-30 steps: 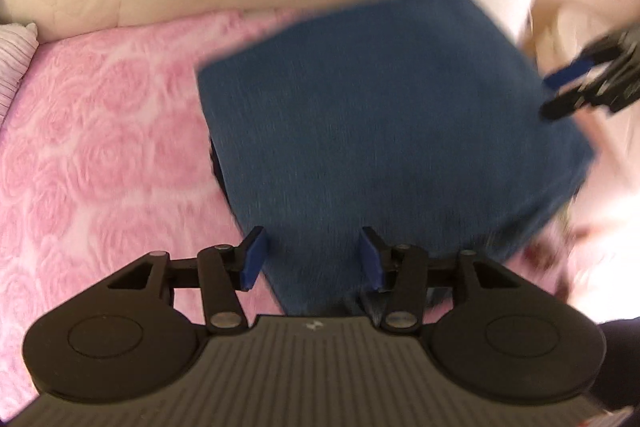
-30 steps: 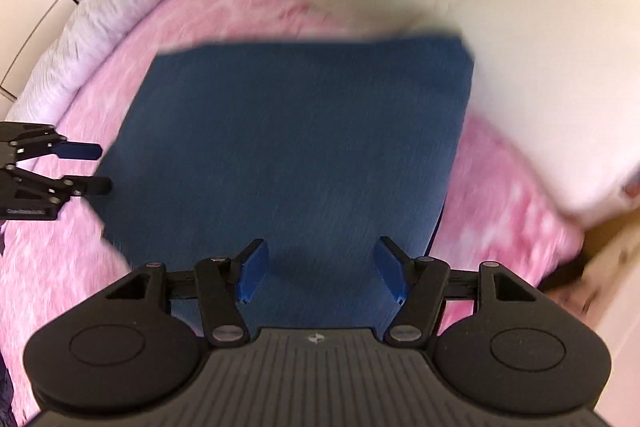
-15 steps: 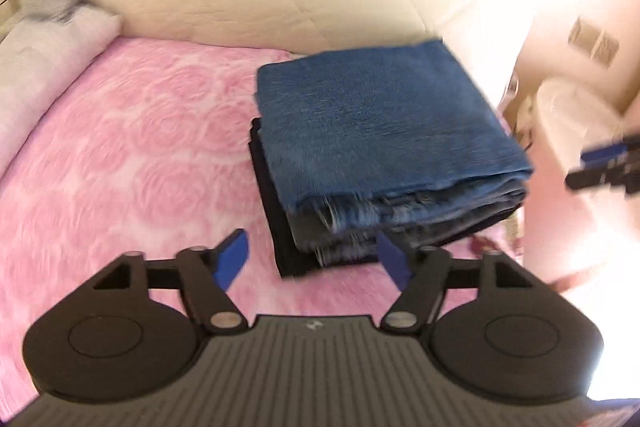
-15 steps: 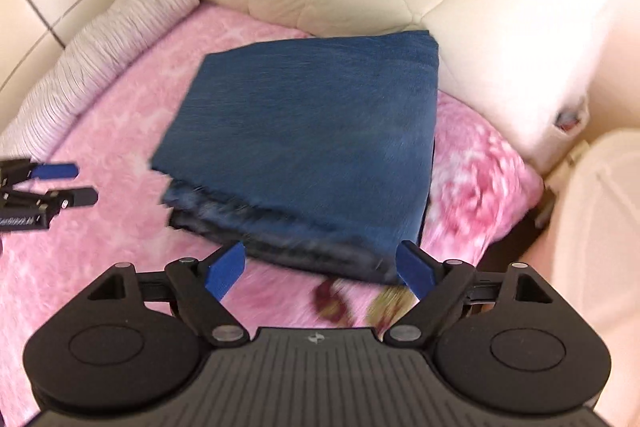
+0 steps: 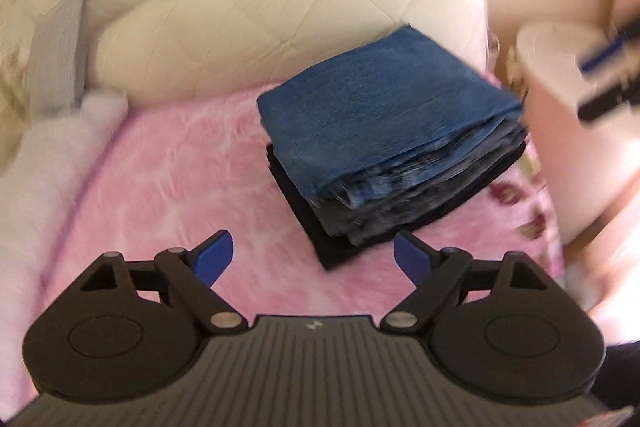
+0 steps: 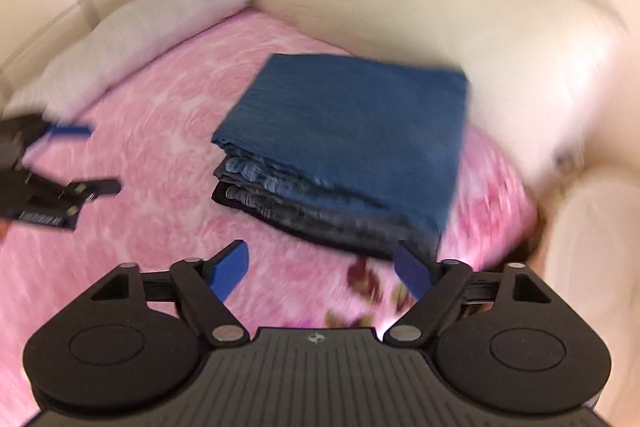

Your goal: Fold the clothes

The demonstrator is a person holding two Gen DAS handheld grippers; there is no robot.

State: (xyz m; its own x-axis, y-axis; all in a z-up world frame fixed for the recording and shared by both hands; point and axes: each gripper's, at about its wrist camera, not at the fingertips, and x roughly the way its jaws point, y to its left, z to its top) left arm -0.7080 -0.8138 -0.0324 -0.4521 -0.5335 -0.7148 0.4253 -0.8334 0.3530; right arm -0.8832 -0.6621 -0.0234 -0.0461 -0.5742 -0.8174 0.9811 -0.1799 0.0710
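A stack of folded clothes [image 5: 380, 107] lies on the pink rose-patterned bed cover [image 5: 160, 179]: a blue denim piece on top, with grey and black pieces under it. My left gripper [image 5: 312, 243] hovers in front of the stack's near corner, clear of it, jaws opening with nothing between them. From the right wrist view the same stack [image 6: 352, 131] sits ahead. My right gripper [image 6: 320, 251] is held before its frayed edge, jaws wide and closing slightly, holding nothing. The left gripper [image 6: 84, 159] shows at the left edge, and the right gripper [image 5: 604, 79] at the far right.
A cream padded headboard [image 5: 280, 19] runs behind the stack. A white striped pillow [image 6: 132, 39] lies along the bed's left side. A rounded cream piece of furniture [image 5: 560, 99] stands right of the bed. The pink cover [image 6: 160, 131] stretches left of the stack.
Both grippers have pulled back and up from the blue denim piece, and their jaws have spread wider. The whole stack now shows, lying still on the bed.
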